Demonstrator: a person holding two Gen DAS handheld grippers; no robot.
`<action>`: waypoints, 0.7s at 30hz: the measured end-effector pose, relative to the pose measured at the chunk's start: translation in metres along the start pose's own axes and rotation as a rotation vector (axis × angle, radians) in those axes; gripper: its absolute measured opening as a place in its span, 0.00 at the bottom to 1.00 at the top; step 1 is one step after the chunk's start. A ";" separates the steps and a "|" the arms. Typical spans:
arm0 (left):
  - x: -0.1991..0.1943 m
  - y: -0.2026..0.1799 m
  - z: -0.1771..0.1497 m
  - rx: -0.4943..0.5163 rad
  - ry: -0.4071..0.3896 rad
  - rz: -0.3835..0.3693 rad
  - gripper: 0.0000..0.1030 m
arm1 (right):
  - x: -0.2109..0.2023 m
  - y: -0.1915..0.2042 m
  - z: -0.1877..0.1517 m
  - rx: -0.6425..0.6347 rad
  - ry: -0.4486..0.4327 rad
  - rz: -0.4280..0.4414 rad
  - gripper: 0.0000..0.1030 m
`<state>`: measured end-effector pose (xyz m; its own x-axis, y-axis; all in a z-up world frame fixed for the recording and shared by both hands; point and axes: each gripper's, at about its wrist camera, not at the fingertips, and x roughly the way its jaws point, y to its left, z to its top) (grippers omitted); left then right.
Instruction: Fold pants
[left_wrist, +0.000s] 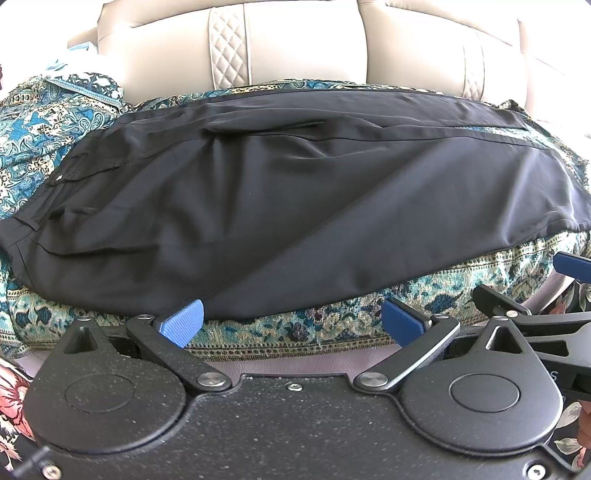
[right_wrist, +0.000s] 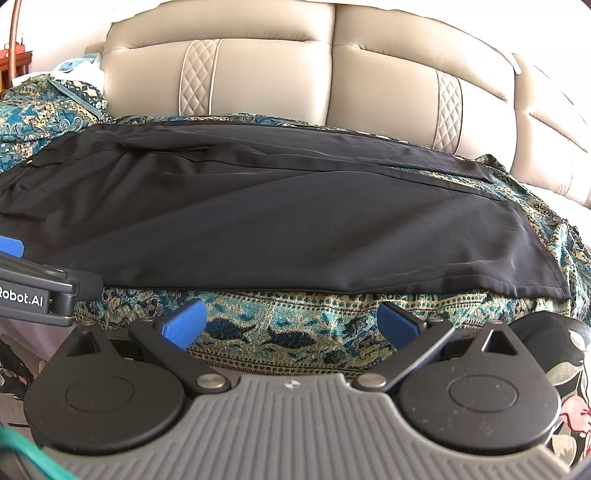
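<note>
Black pants (left_wrist: 280, 195) lie spread lengthwise on a patterned teal throw (left_wrist: 332, 325) over a beige sofa (left_wrist: 295, 44), with left gripper (left_wrist: 291, 323) and right gripper (right_wrist: 291, 325) both gaping, empty, at the near edge.

My left tongs (left_wrist: 291, 325) and right tongs (right_wrist: 291, 325) both spread wide, nothing between. Bare strip of patterned cover (right_wrist: 288, 314) before near edge of pants (right_wrist: 280, 229). Sofa backrest (right_wrist: 266, 70) blocks far side. My tongs close together, side by side.

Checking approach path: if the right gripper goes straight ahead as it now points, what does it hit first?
Likely the patterned cover at the sofa's front edge, then the near edge of the black pants. Right gripper is open; depth is uncertain.
</note>
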<state>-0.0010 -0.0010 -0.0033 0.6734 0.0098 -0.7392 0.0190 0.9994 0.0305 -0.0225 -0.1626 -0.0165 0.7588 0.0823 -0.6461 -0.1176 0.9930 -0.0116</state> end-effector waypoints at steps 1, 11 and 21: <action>0.000 0.000 0.000 0.000 0.000 0.000 1.00 | 0.000 0.000 0.000 -0.001 -0.001 0.000 1.00; 0.001 0.000 -0.001 0.002 0.001 0.000 1.00 | 0.000 0.001 0.001 -0.006 -0.002 -0.005 1.00; 0.006 0.000 -0.002 0.001 0.007 0.002 1.00 | 0.002 0.001 -0.001 -0.012 -0.001 -0.022 1.00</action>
<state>0.0011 -0.0006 -0.0090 0.6679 0.0122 -0.7441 0.0182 0.9993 0.0328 -0.0220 -0.1618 -0.0183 0.7619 0.0603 -0.6449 -0.1086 0.9934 -0.0355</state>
